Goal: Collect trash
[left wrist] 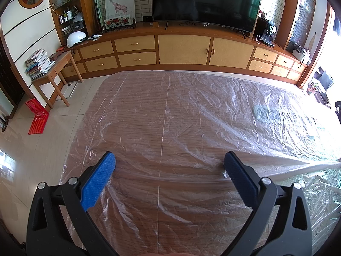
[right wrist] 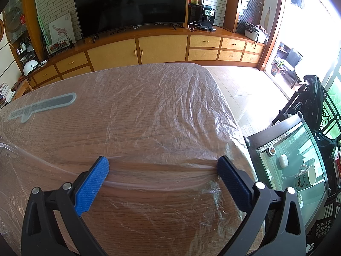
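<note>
The left tongs (left wrist: 169, 160) fill the bottom of the left wrist view, released, with the blue pads spread wide and nothing between them; the right tongs (right wrist: 163, 165) sit the same way in the right wrist view, likewise spread and gripping nothing. Both hover low over the near part of a wood-grain counter (right wrist: 136, 219) covered by a clear plastic sheet (left wrist: 174, 106), which is judged to be the trash to collect, since no other loose litter is visible on the surface. The sheet lies directly ahead of and beneath both tongs and runs away toward the cabinet wall. A raised fold of the sheet (right wrist: 162, 186) runs crosswise between the pads of the right tongs, with its long axis roughly perpendicular to the pointing direction of the fingers; it appears to touch or pass just beside both pads. In the left wrist view a similar ridge (left wrist: 277, 159) leaves the right-hand pad and runs off toward the right edge. The right tongs are therefore judged nearer to a graspable fold, close to the counter's right edge beside a glass-topped side table (right wrist: 298, 157). A grey flat shape (right wrist: 42, 105) lies under the sheet, well ahead and left of the right tongs. Both tools point forward and slightly downward, level side to side, well apart from each other along the near edge.
</note>
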Available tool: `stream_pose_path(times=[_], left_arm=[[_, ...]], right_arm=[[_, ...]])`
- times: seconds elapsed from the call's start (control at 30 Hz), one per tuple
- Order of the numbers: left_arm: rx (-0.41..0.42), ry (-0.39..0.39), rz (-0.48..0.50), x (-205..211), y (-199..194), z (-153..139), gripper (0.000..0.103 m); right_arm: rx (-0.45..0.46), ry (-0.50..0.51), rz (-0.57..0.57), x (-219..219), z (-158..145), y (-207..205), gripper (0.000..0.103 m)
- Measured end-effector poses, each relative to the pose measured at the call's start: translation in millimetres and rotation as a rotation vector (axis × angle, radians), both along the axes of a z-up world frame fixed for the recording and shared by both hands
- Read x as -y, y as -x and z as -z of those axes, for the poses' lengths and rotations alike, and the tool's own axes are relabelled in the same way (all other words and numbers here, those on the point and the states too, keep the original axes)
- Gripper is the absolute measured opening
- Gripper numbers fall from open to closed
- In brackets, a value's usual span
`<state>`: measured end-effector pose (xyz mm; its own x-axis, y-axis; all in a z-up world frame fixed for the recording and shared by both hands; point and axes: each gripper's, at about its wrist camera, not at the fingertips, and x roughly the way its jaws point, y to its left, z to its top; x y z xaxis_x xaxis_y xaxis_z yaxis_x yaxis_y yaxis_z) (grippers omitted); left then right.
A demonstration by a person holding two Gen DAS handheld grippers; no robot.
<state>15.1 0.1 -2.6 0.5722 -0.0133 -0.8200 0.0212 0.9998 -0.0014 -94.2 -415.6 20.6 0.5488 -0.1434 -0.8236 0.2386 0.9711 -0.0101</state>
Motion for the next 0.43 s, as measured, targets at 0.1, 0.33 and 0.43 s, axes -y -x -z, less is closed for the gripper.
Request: stream_pose_path(times=[0.1, 0.33, 0.43], left_arm=[[0.0, -0.001, -0.001, 0.0, 0.1, 0.0, 0.102], [0.0, 0.0, 0.0, -0.4, -0.3, -0.1, 0.102], [0.0, 0.0, 0.0, -0.5, -0.1, -0.2, 0.102]], right_arm=[[0.0, 0.0, 0.0, 0.1, -0.1, -0.1, 0.099], [0.0, 0.0, 0.0, 0.1, 0.0, 0.0, 0.099], [0.0, 0.0, 0.0, 0.0, 0.0, 0.2, 0.099]])
